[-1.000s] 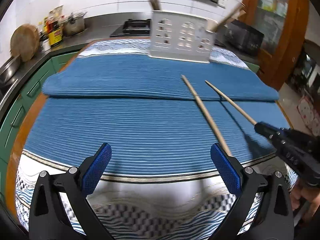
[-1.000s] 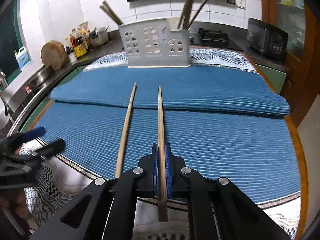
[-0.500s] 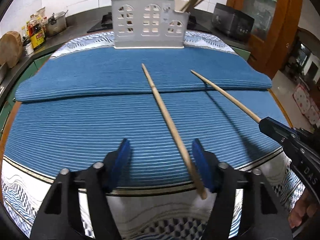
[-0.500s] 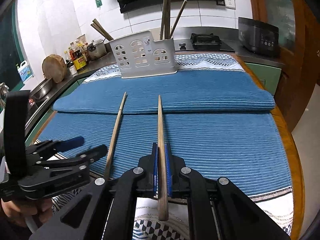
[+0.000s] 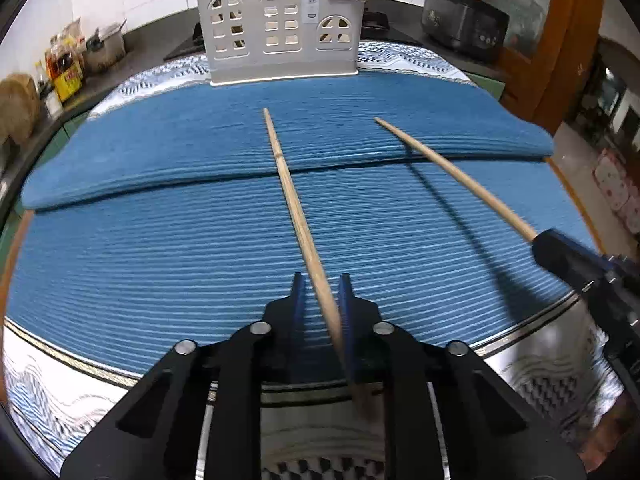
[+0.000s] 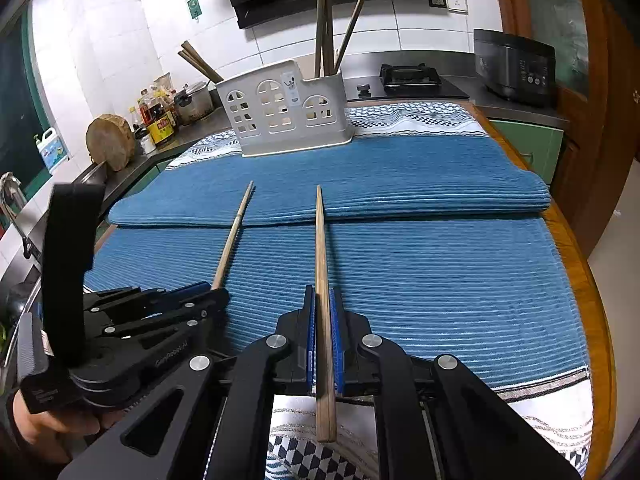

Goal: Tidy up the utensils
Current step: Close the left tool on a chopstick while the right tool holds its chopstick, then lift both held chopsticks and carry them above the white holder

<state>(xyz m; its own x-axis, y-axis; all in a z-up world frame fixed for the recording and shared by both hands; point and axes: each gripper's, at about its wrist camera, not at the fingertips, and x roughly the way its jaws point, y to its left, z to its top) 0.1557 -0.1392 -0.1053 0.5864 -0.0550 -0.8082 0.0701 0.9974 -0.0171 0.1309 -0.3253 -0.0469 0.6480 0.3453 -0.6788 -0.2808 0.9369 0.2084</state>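
Chopsticks are now held one to each claw, and that is the change: a second ago the left gripper [image 5: 320,300] stood wide open short of the left chopstick [image 5: 298,216], half a second ago it had drawn up around the stick, and now its blue pads [image 5: 347,320] have narrowed on the thick end, the right pad touching the wood. A sliver of gap shows beside the left pad, so the squeeze looks nearly finished rather than firm. The right gripper [image 6: 323,332] has kept its pads pinched tight on the right chopstick [image 6: 322,280] through all three moments.

Judged from this, both loose sticks are about ready to travel, and the next step is carrying them to the white holder [image 5: 280,28], which stands at the far edge of the blue mat [image 5: 160,248] with other chopsticks already upright in it.

Relative to that holder, both held sticks lie on the near side with their thin tips pointing toward it. The left one seems to rest along the mat and over its fold, tip well short of the holder. The right one is lifted at a slant, casting a shadow on the mat. Both grippers sit low at the near edge of the mat, side by side, fingers aimed level toward the holder
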